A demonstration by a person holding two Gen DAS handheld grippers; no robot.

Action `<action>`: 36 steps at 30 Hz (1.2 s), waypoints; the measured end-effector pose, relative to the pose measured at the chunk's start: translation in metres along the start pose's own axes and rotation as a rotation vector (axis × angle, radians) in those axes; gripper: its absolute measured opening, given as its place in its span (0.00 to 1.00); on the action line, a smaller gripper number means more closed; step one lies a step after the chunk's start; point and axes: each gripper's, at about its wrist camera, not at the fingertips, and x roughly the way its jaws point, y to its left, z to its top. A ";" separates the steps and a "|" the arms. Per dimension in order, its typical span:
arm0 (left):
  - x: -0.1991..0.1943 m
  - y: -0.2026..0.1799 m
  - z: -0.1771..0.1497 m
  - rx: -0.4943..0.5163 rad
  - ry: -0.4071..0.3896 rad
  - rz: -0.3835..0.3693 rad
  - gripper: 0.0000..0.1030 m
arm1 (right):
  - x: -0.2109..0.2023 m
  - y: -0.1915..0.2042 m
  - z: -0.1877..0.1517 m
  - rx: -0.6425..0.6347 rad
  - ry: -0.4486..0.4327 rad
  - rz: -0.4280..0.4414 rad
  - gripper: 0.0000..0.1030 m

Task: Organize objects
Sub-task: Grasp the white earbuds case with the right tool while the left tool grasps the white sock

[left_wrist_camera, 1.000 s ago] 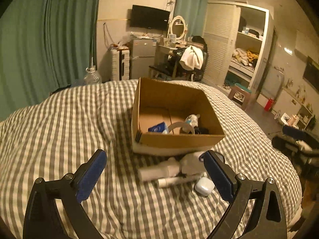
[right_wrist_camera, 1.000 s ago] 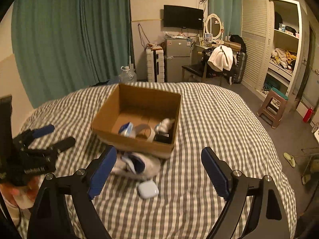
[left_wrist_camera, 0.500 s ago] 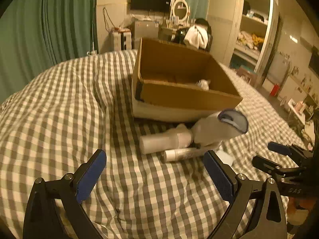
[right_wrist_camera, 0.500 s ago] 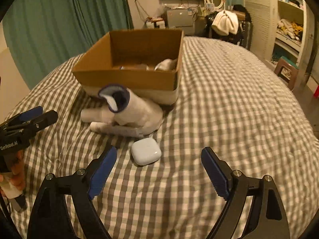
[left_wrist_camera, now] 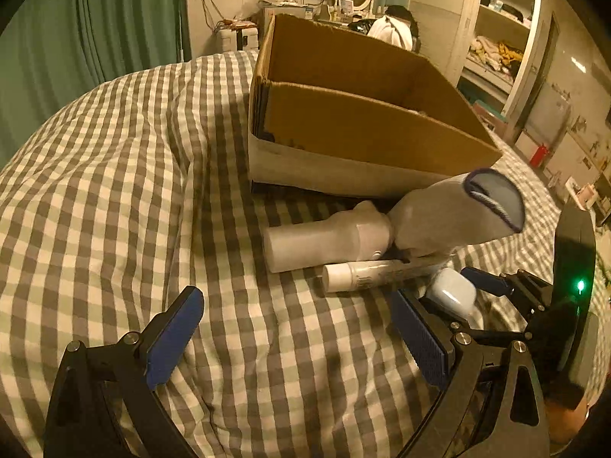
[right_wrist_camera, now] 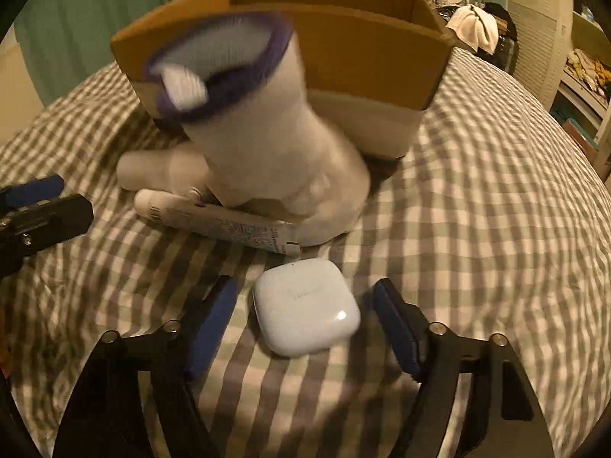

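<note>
At lower centre of the right wrist view, the right claw (right_wrist_camera: pixel 305 328) stands open, its two blue-padded fingers (right_wrist_camera: pixel 212 322) either side of a small white rounded-square plastic case (right_wrist_camera: pixel 305 307); gaps show between the pads and the case, so nothing is gripped. The case lies on the grey-and-white checked bed cover (right_wrist_camera: pixel 477 210). Just above the case, at frame centre, a white tube with printed text (right_wrist_camera: pixel 217 223) lies flat, with a white sock with a purple-trimmed cuff (right_wrist_camera: pixel 267 145) touching it and rising towards the upper left. A white plastic bottle (right_wrist_camera: pixel 152 170) lies on its side at left, beside the tube. Behind this group, across the upper half of the frame, sits an open brown cardboard box with a white lower band (right_wrist_camera: pixel 378 61). In the left wrist view, the left claw (left_wrist_camera: pixel 298 336) is open at the bottom of the frame above bare bed cover, gripping nothing. The bottle, tube and sock lie at centre right, against the near wall of the box; the case appears at right, partly hidden behind the left claw's right finger.
</note>
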 end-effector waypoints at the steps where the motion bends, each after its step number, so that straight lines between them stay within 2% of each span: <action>1: 0.003 0.000 0.001 0.003 0.000 0.008 0.98 | 0.003 0.003 -0.002 -0.019 -0.008 -0.016 0.61; 2: 0.004 -0.001 0.002 0.005 -0.003 0.014 0.98 | 0.004 0.004 -0.003 -0.030 -0.012 -0.026 0.53; 7: 0.014 0.002 0.010 0.003 -0.019 0.033 0.98 | -0.004 -0.005 -0.007 0.007 -0.028 -0.007 0.53; 12: 0.014 -0.005 0.008 0.019 -0.004 -0.008 0.98 | -0.023 -0.024 -0.005 0.066 -0.038 -0.015 0.53; 15: 0.007 -0.022 0.007 0.043 0.012 -0.032 0.98 | -0.035 -0.037 -0.003 0.094 -0.057 -0.038 0.53; 18: 0.002 -0.042 0.008 0.078 -0.013 -0.064 0.98 | -0.054 -0.053 -0.001 0.098 -0.098 -0.115 0.53; 21: 0.008 -0.064 0.013 0.095 -0.021 -0.078 0.98 | -0.072 -0.075 -0.001 0.148 -0.131 -0.136 0.53; 25: 0.020 -0.092 0.021 0.129 -0.051 -0.058 0.98 | -0.087 -0.088 -0.001 0.200 -0.180 -0.169 0.53; 30: 0.035 -0.121 0.031 0.189 -0.112 -0.043 0.98 | -0.084 -0.092 -0.010 0.232 -0.156 -0.151 0.53; 31: 0.038 -0.125 0.031 0.206 -0.110 -0.035 0.92 | -0.081 -0.093 -0.009 0.232 -0.147 -0.151 0.53; 32: 0.041 -0.127 0.029 0.222 -0.097 -0.023 0.71 | -0.079 -0.094 -0.008 0.233 -0.141 -0.151 0.53; 34: 0.043 -0.126 0.025 0.240 -0.076 0.003 0.49 | -0.079 -0.099 -0.010 0.239 -0.131 -0.153 0.53; 36: 0.036 -0.125 0.019 0.270 -0.082 -0.007 0.43 | -0.079 -0.099 -0.010 0.243 -0.125 -0.149 0.53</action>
